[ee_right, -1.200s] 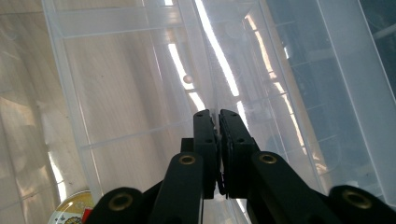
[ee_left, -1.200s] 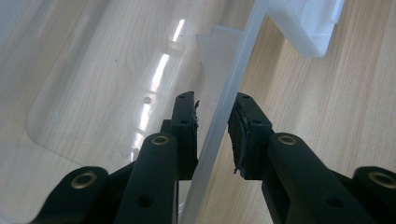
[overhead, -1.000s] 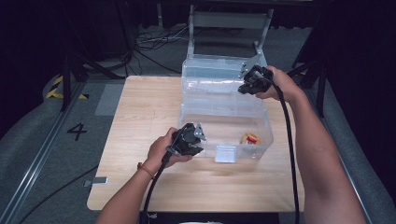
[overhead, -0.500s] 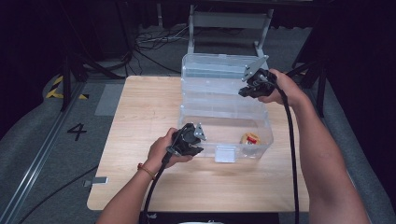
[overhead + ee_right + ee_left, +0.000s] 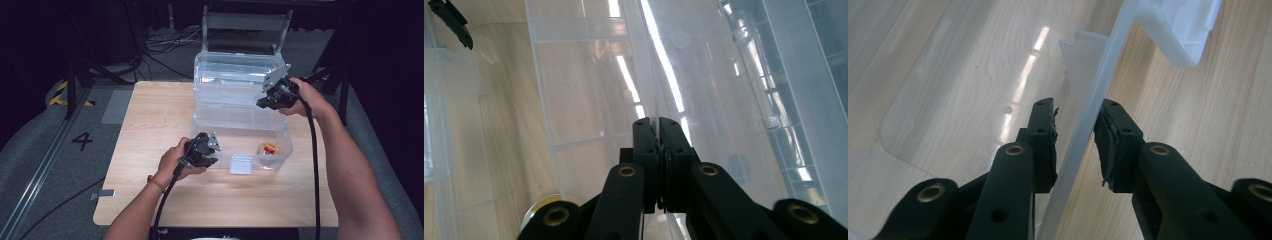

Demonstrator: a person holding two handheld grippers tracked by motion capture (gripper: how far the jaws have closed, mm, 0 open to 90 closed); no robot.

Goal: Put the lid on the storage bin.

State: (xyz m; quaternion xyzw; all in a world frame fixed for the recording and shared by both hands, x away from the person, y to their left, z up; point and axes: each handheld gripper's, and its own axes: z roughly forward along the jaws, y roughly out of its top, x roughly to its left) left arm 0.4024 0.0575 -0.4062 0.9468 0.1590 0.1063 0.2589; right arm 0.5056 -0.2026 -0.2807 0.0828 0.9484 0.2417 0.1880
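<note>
Right gripper view: right hand-held gripper (image 5: 659, 150) pinched together on the clear lid (image 5: 704, 65), yellow item (image 5: 541, 207) half hidden.

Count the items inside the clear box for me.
1: a small round yellow-and-red item on the floor of the box, near its front right corner. Glare may hide others.

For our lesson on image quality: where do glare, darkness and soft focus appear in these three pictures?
High view: dark surroundings, wooden table evenly lit. Left gripper view: a bright glare streak on the clear box, claw bases soft. Right gripper view: long light reflections across the lid, the near claw slightly blurred.
</note>
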